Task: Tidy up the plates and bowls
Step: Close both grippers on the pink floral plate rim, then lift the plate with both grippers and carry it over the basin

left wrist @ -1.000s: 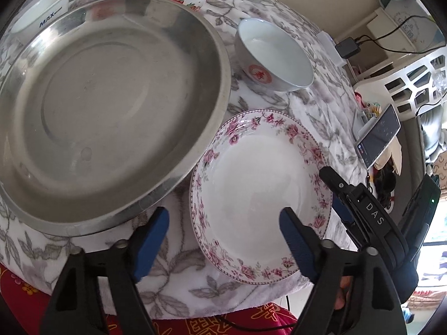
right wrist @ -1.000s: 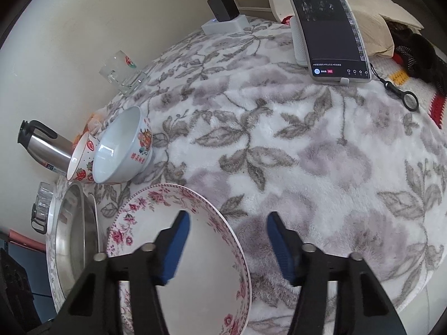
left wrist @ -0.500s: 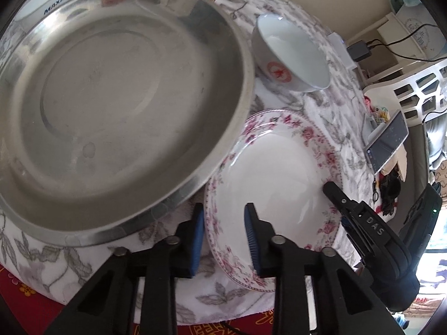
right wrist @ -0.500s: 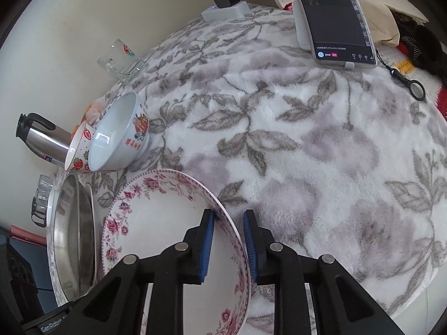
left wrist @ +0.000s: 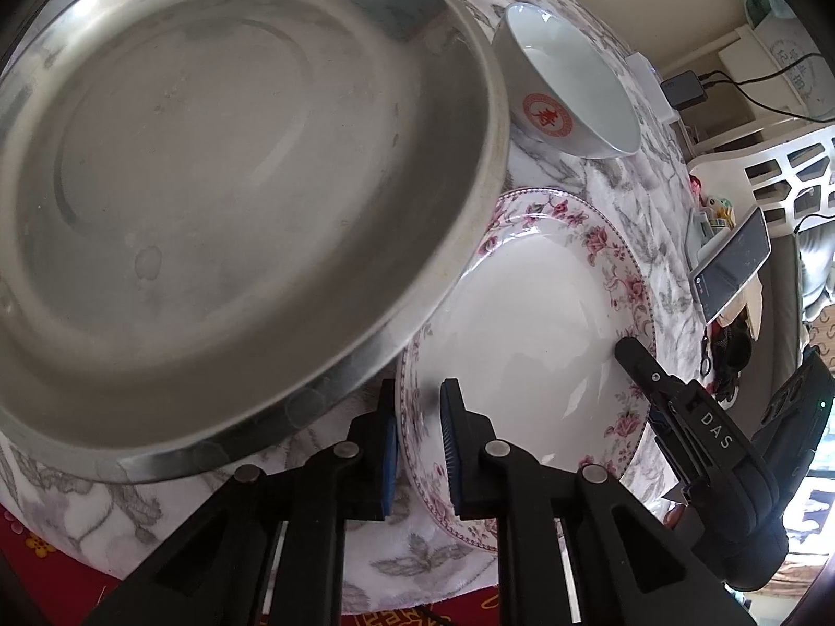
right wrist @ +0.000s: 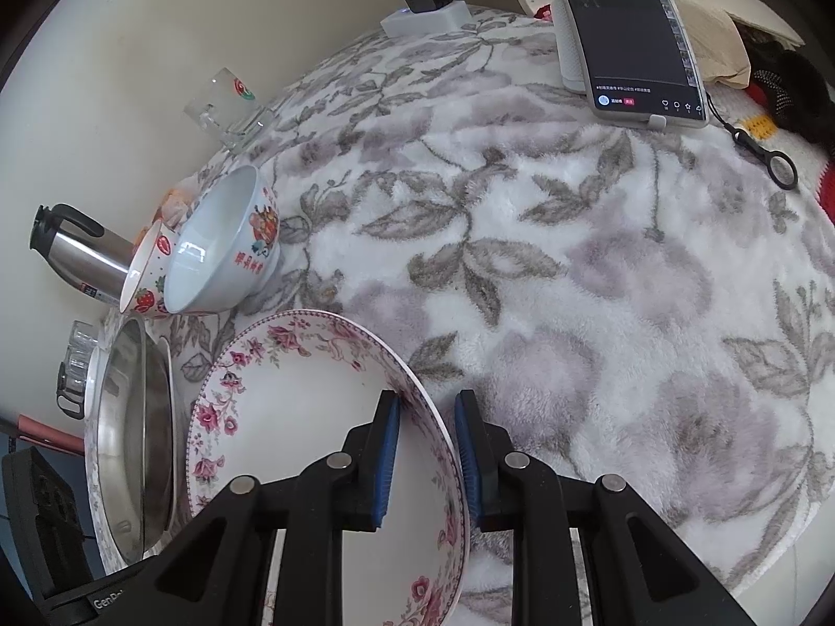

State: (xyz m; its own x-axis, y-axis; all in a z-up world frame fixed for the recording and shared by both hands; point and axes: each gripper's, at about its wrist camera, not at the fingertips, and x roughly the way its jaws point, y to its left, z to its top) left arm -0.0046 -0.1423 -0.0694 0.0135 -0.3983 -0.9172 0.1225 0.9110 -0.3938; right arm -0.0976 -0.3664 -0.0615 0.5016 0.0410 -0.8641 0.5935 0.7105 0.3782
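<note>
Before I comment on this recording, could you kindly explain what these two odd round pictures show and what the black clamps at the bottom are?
Each picture comes from a fisheye camera on a hand-held claw, looking along its two blue-padded fingers; a person carries one in each hand. In the left view, the left claw is shut on the near rim of the floral plate, beside a large steel basin. In the right view, the right claw is shut on the opposite rim. The jaws have just closed. On the leaf-patterned cloth also stand a white bowl and a phone.

A home: a floral fleece tablecloth [right wrist: 574, 271], crockery, a steel thermos [right wrist: 78, 255] at nine o'clock, a phone [right wrist: 631, 36] propped at one o'clock.
</note>
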